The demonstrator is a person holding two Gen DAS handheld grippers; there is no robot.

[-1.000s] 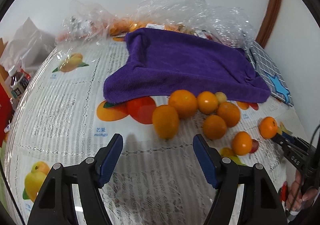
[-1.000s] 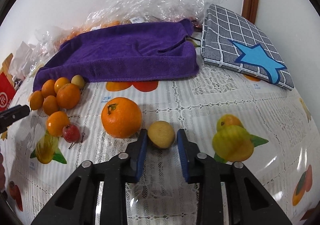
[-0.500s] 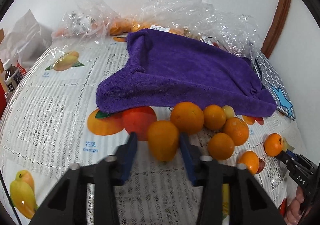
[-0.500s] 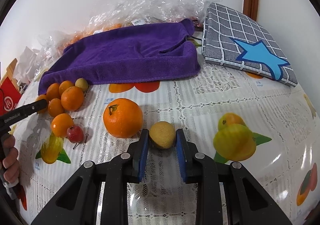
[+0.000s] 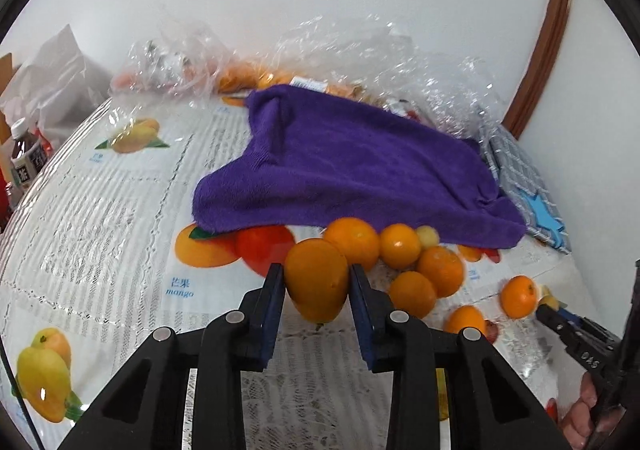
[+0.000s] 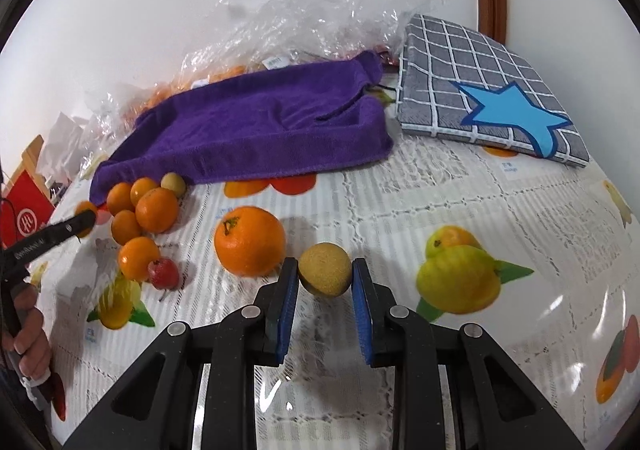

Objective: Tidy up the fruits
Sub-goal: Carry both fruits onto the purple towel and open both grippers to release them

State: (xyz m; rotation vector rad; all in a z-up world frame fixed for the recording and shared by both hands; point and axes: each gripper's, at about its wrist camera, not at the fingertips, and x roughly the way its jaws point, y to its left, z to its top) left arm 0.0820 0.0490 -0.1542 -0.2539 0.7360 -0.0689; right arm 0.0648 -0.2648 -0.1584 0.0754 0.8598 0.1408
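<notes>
Since a second ago, the left gripper (image 5: pixel 317 286) has gone from standing wide apart and empty to clamping an oval orange fruit (image 5: pixel 317 279) between its blue pads, and the fruit is now sitting higher against the tablecloth (image 5: pixel 100 218). At two o'clock from that fruit, a cluster of small oranges (image 5: pixel 404 262) is lying beside the near edge of the purple towel (image 5: pixel 352 170). The right gripper (image 6: pixel 325 276) is still gripping a small yellow-brown fruit (image 6: pixel 325 269), pads pressing on both its sides. At ten o'clock from it, a large orange (image 6: pixel 249 240) is resting on the cloth, just beside it. Farther toward nine o'clock, a small red fruit (image 6: pixel 163 273) is touching one of the small oranges. A grey checked cushion (image 6: pixel 472 90) with a blue star is lying at one o'clock, near the towel.
</notes>
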